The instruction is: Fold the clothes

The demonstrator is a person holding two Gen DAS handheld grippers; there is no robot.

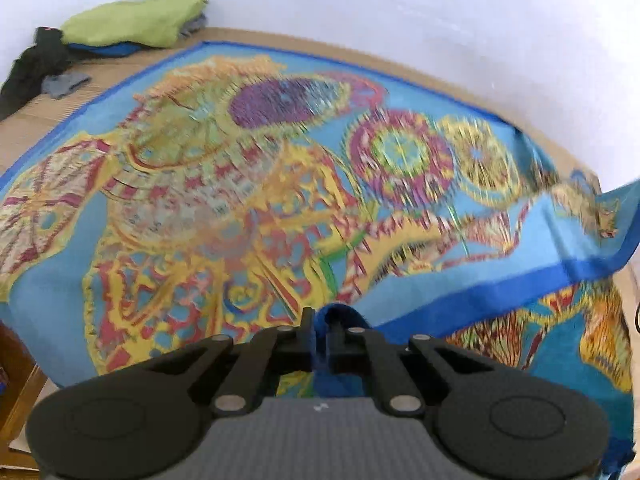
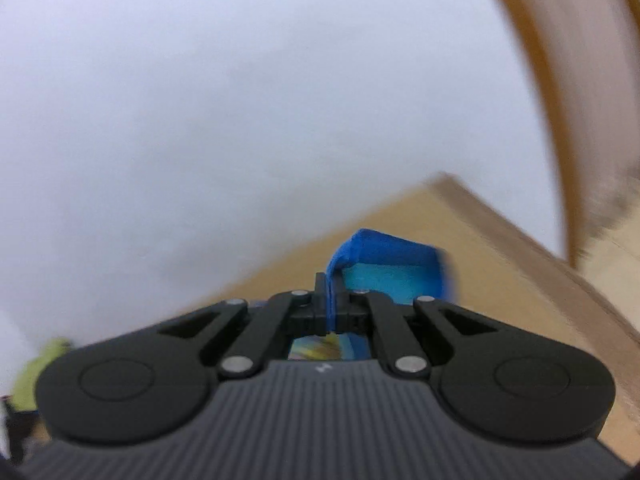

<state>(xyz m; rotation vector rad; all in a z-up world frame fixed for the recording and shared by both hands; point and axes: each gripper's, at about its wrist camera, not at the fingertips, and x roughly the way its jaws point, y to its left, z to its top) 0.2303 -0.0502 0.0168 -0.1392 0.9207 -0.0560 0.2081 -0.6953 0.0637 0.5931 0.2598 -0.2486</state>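
A white wall (image 1: 400, 20) closes the far side of the tan table (image 1: 48, 120), and a wooden frame (image 2: 560, 80) curves up at the right in the right wrist view, so the free room is mostly above the table and toward the near side. Almost the whole tabletop is covered by a large patterned scarf (image 1: 200, 200), light blue with a darker blue border and yellow, red and purple wheels; its far edge lies close to the wall, and only a narrow strip of bare table shows there. At the right, a part of the scarf is lifted and turned over itself, the blue border running in a diagonal line across the cloth below. In the far left corner a pile of folded clothes (image 1: 136, 20) with a green piece on top lies well apart from the scarf, with a dark garment (image 1: 36, 64) beside it. The left gripper (image 1: 320, 336) is pressed together on a bunch of the scarf's blue border at the near edge. The right gripper (image 2: 330, 300) is clamped on a blue corner of the scarf, which stands up above the fingers, over bare table near the wall.
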